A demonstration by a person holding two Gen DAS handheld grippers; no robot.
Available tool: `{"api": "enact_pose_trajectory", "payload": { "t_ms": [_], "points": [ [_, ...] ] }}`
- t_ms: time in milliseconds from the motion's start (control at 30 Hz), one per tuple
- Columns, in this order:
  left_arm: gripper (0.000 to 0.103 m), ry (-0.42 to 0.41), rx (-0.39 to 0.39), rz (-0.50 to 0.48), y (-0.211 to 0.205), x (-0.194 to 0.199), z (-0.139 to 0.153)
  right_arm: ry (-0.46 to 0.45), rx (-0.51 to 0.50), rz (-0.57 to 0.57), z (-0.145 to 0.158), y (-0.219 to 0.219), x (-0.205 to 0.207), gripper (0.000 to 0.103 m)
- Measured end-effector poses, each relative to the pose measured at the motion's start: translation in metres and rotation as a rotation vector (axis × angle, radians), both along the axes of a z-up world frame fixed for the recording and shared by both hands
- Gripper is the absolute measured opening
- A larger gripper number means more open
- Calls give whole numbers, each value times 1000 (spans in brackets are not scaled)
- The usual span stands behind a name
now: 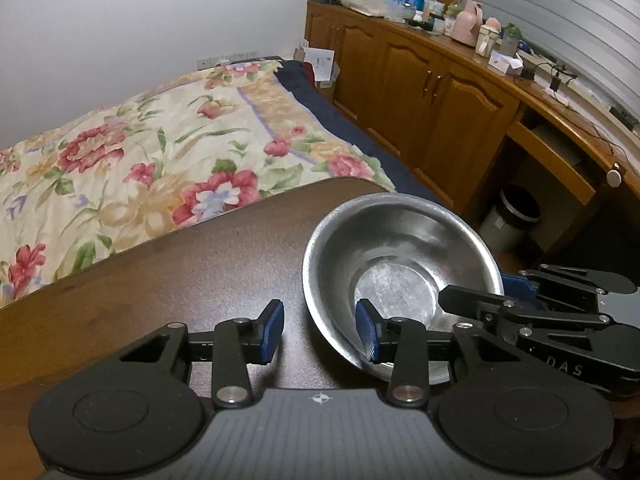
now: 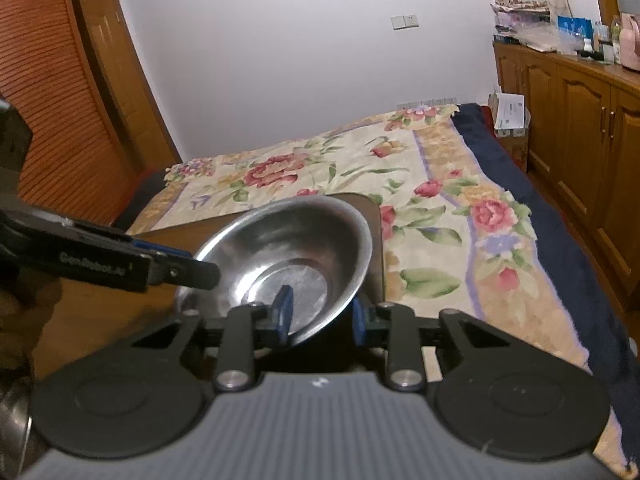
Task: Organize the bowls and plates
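— Left wrist view first: where does the steel bowl (image 1: 400,248) sit relative to the claw?

— Lower right of centre in the frame, on the dark wooden table (image 1: 200,272), close to the table's far corner, with the flowered bedspread (image 1: 140,152) beyond. The left gripper (image 1: 320,328) straddles the rim on the side nearest the camera: one blue pad (image 1: 366,326) hangs inside the bowl, while the other stands outside, over bare table.

— Gripping it?

— No. The jaws stand apart with the rim between them, and the outer pad is clearly off the metal (there's table showing in the gap).

— And the other hand?

— In the right wrist view, the right gripper (image 2: 322,312) brackets the rim at bottom centre of the frame. One pad is inside the bowl and the other is just outside the wall. Its gap looks narrower than the left's, but I can't tell whether the pads actually press the steel.

— Any long axis to line up with?

— It's round, so none. What matters is the rim: each claw meets it edge-on, at two different points around the circle. The bowl also looks tipped in both views, though I can't say whether it's resting flat.

— So the next move?

— I'd judge a pinch on the rim from both sides, then a two-handed lift. The right claw seems closer to a grip.
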State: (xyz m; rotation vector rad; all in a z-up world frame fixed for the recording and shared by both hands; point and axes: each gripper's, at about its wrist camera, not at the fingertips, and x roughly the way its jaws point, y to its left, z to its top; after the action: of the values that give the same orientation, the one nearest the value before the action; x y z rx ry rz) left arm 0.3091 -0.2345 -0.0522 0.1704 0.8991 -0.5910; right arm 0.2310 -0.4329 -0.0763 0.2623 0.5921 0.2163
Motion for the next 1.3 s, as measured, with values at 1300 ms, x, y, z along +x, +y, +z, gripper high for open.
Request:
{"api": "enact_pose_trajectory", "payload": {
  "t_ms": [1300],
  "points": [
    [20,-226,-72,-11,49,-81,79,-139,-21,25,58,24,-43,27]
  ]
}}
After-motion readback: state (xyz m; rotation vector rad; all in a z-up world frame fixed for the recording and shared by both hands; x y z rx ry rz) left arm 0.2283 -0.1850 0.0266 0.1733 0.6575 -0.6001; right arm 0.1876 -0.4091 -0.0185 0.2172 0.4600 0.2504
